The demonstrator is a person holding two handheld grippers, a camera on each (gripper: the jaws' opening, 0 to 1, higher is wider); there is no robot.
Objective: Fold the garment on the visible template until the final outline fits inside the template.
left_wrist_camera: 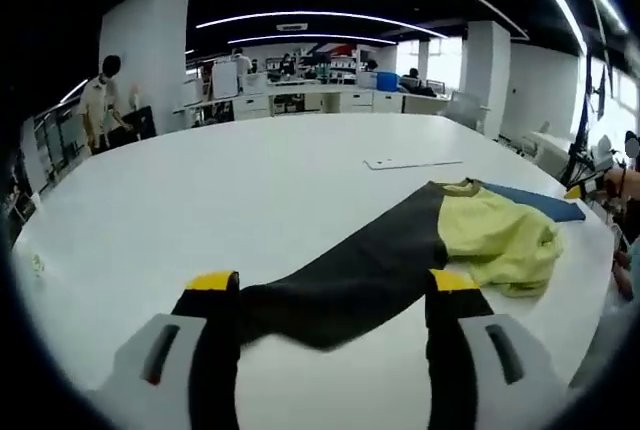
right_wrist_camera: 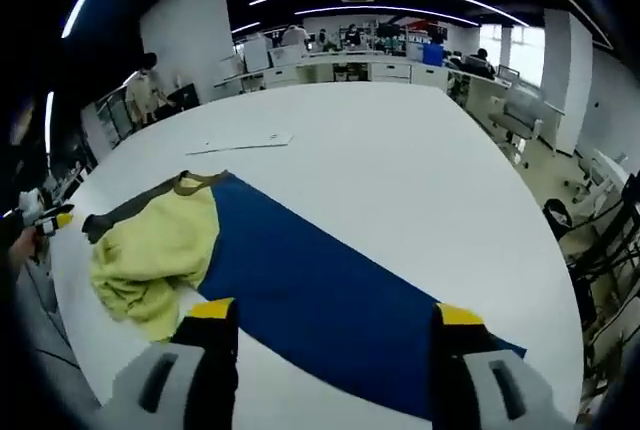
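Yellow-and-black garment (left_wrist_camera: 420, 250) crumpled on white desk (left_wrist_camera: 250, 190) beside blue template (right_wrist_camera: 320, 300), both grippers (left_wrist_camera: 335, 295) (right_wrist_camera: 325, 315) spread and empty above near edges, folding barely begun, likely calling next for grasping and flattening the cloth.

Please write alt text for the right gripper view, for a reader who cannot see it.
A crumpled yellow garment lies at one end of a long blue template on a large white table. The right gripper hangs above the template, jaws apart and empty, in an open office.
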